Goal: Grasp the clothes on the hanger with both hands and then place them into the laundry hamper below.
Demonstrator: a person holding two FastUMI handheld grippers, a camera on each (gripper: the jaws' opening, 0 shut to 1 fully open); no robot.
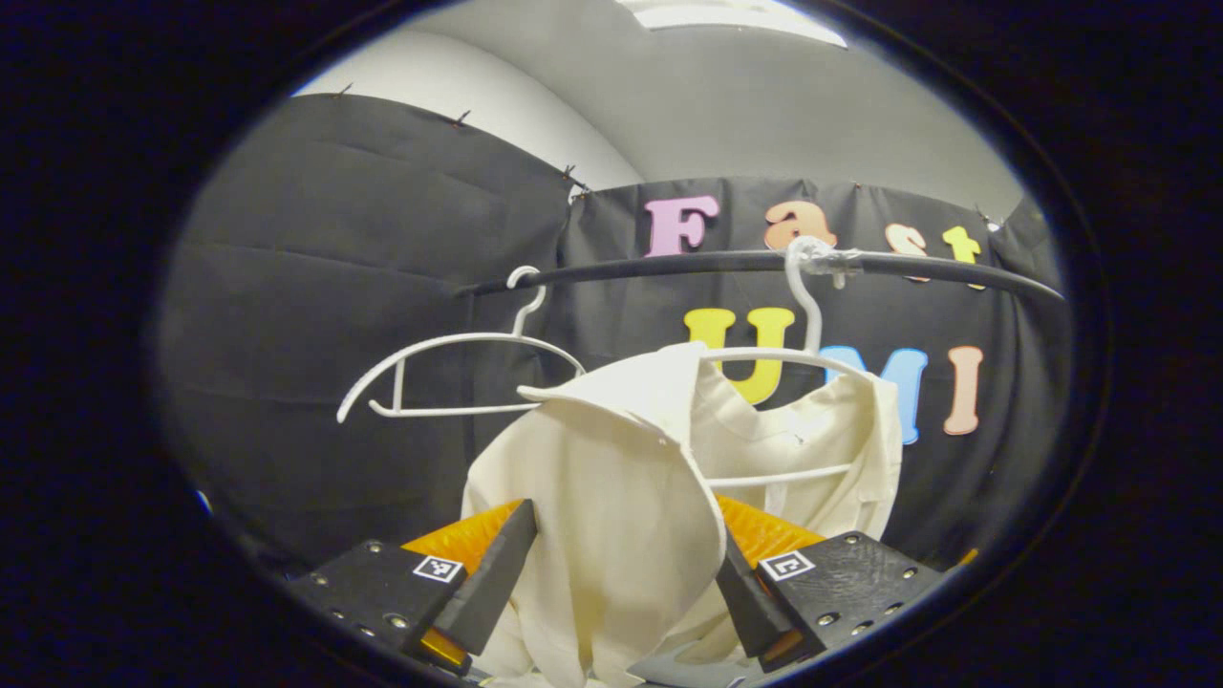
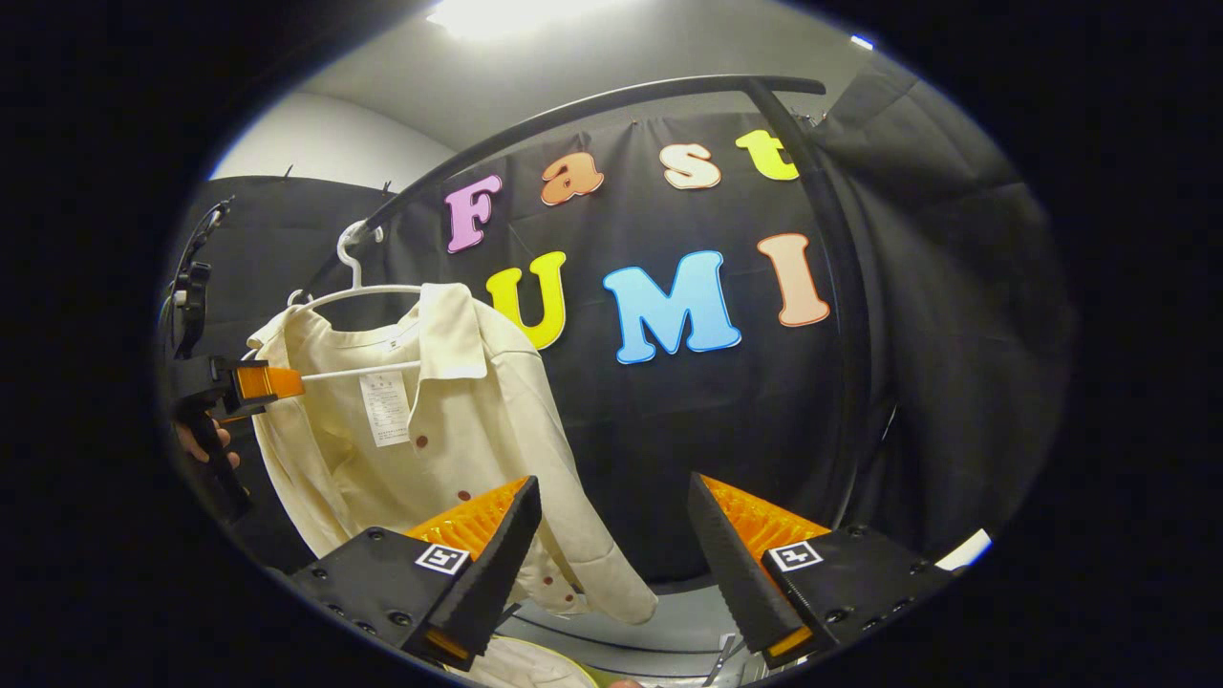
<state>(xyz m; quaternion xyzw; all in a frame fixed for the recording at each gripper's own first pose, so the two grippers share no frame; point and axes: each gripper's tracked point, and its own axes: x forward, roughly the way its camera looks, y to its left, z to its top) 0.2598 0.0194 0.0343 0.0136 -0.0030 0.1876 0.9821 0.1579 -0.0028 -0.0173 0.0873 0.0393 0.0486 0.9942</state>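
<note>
A cream shirt [image 1: 611, 497] hangs on a white hanger [image 1: 807, 358] from a black rail [image 1: 669, 263]. My left gripper [image 1: 621, 583] is open, and the shirt's shoulder and side fall between its two wide-set fingers. In the right gripper view the same shirt [image 2: 449, 420] hangs at the left, front open, with dark red buttons and a label inside. There the left gripper [image 2: 263, 382] sits at the shirt's far shoulder, held by a hand [image 2: 205, 441]. My right gripper [image 2: 616, 573] is open, and the shirt's lower edge hangs just beyond its left finger [image 2: 497, 554].
A second, bare white hanger [image 1: 449, 373] hangs on the rail left of the shirt. The rail [image 2: 592, 105] curves down into an upright post [image 2: 846, 382] at the right. Below the right gripper lie a grey curved surface [image 2: 659, 626] and something white [image 2: 535, 669].
</note>
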